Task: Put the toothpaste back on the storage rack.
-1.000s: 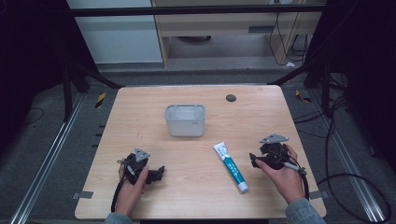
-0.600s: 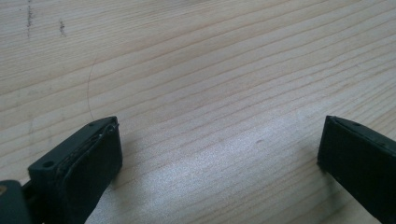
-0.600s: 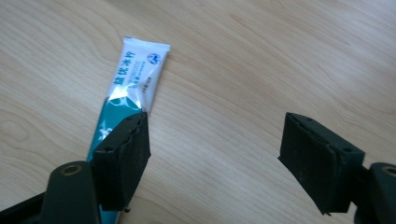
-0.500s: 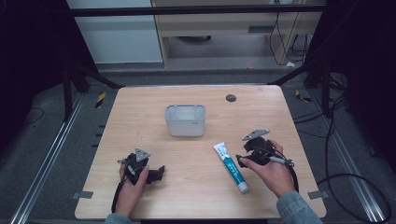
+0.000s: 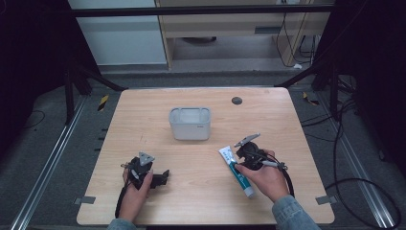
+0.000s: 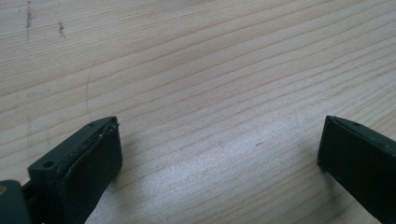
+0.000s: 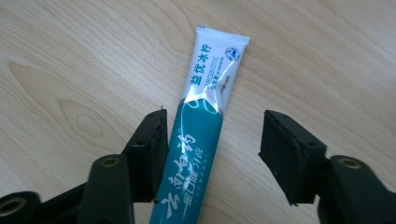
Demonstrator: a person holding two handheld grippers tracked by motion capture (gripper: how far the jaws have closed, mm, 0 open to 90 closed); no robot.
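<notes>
The right gripper (image 7: 212,154) has just been closing its jaws, which straddle a teal-and-white toothpaste tube (image 7: 198,144) lying flat on the wooden table (image 5: 143,115), one pad beside it, the other apart, while the left gripper (image 6: 219,163) rests spread wide.

A wooden table (image 5: 143,110) stands on grey floor (image 5: 52,158), with possibly a cabinet (image 5: 230,21) behind.

Toothpaste tube's (image 7: 198,140) cap end cut off by right gripper view's bottom edge.
</notes>
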